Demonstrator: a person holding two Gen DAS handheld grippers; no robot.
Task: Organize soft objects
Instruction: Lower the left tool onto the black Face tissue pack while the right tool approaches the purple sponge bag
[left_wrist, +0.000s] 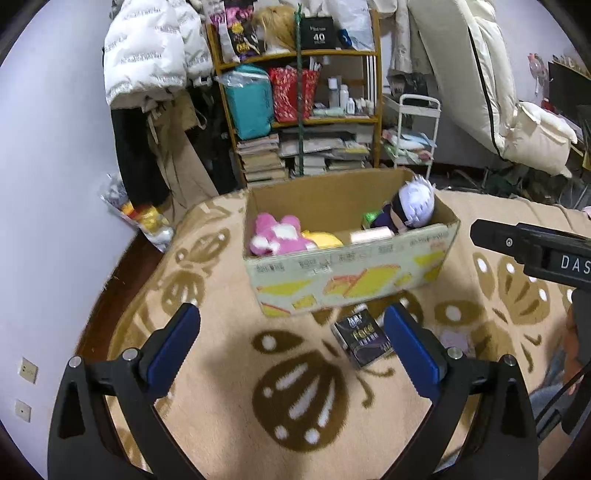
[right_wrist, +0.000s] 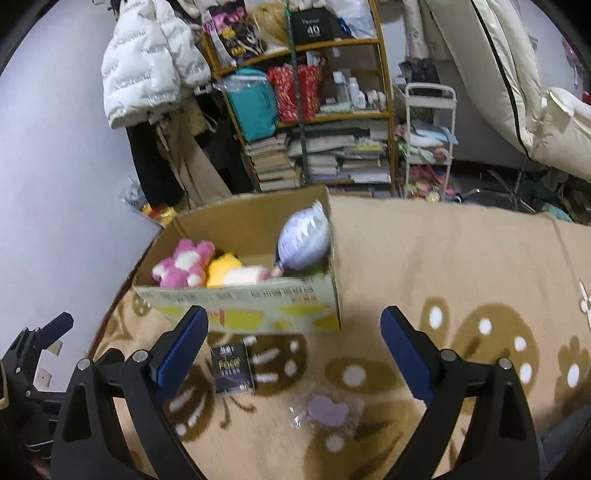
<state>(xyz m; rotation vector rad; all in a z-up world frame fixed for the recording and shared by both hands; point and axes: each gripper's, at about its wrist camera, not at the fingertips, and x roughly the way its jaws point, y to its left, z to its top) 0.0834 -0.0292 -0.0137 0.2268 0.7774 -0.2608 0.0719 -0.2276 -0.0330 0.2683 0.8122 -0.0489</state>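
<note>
Left wrist view: left gripper (left_wrist: 291, 328) jaws spread wide, nothing between the blue pads, only beige patterned blanket (left_wrist: 221, 369) below. Cardboard box (left_wrist: 351, 273) sits open-topped on the blanket, just beyond the fingertips. Inside the box: pink plush (left_wrist: 275, 234) at the left end, yellow plush (left_wrist: 325, 239) beside it, a pale pink item (left_wrist: 371, 234) near the middle against the front wall, and a doll with a white-haired head (left_wrist: 412, 206) at the right end. A small dark packet (left_wrist: 360, 339) lies flat on the blanket in front of the box, close by the gripper's right finger; whether they touch cannot be told. Black body of the right gripper enters from the right edge.

Right wrist view: right gripper (right_wrist: 293, 328) jaws also wide apart, empty. Same box (right_wrist: 280, 310) ahead and to the left, its front wall just past the left finger. A pale purple soft piece (right_wrist: 327, 410) lies on the blanket between the fingers and lower down, blurred, well short of the pads. Dark packet (right_wrist: 232, 369) rests near the left finger.

Background: wooden shelf (left_wrist: 295, 59) with stacked books, white puffer jacket (left_wrist: 147, 48) hanging at left.
</note>
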